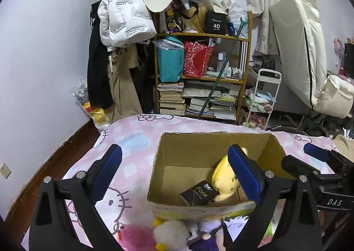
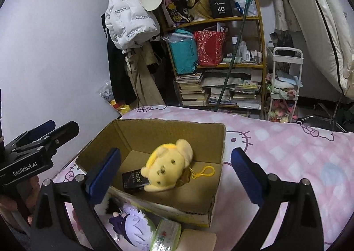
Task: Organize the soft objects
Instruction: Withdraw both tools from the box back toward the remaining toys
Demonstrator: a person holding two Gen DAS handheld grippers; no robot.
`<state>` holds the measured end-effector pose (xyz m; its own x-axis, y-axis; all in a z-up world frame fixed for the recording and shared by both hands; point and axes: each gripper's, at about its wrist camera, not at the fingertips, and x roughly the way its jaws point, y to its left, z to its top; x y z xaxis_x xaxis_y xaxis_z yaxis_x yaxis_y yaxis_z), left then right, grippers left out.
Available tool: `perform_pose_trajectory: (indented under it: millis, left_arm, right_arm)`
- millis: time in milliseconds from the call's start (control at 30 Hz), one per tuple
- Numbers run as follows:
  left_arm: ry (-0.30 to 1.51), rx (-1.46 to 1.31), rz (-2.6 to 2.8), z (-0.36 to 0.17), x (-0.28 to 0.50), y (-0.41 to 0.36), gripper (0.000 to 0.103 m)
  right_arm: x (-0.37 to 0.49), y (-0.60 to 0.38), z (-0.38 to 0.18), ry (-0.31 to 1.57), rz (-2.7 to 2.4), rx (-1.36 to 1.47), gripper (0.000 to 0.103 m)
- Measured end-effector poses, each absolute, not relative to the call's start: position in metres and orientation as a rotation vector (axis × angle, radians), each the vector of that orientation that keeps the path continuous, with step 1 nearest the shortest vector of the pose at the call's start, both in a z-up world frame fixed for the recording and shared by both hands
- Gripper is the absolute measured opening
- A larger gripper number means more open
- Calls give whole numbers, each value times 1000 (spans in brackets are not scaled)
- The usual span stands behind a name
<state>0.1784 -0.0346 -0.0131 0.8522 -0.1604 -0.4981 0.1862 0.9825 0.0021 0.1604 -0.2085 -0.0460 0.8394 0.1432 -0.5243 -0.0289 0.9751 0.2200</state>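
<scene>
An open cardboard box [image 1: 177,153] [image 2: 150,133] sits on the pink Hello Kitty bed cover. Inside lie a yellow plush dog [image 1: 225,178] [image 2: 168,169] with a yellow clip and a black "Face" packet [image 1: 198,193] [image 2: 132,179]. My left gripper [image 1: 174,175] is open and empty over the box's near left side. My right gripper [image 2: 177,175] is open and empty above the box, straddling the plush. In front of the box lie a pink plush [image 1: 132,235], a white pom-pom plush [image 1: 170,233] and a purple-haired doll [image 1: 210,228] [image 2: 130,222].
A clear green-and-white packet [image 2: 166,235] and a beige item [image 2: 199,240] lie at the near edge. A cluttered bookshelf [image 1: 203,74] [image 2: 221,62], hanging coats and a white cart [image 2: 285,87] stand beyond the bed. The right gripper shows in the left wrist view [image 1: 318,162].
</scene>
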Motion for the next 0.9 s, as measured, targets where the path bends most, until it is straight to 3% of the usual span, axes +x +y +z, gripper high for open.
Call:
perform_pose_trajectory:
  millis: [900]
  left_arm:
    - [539, 67, -127, 18, 91, 29, 97]
  right_arm:
    - [64, -194, 2, 483, 81, 174, 103]
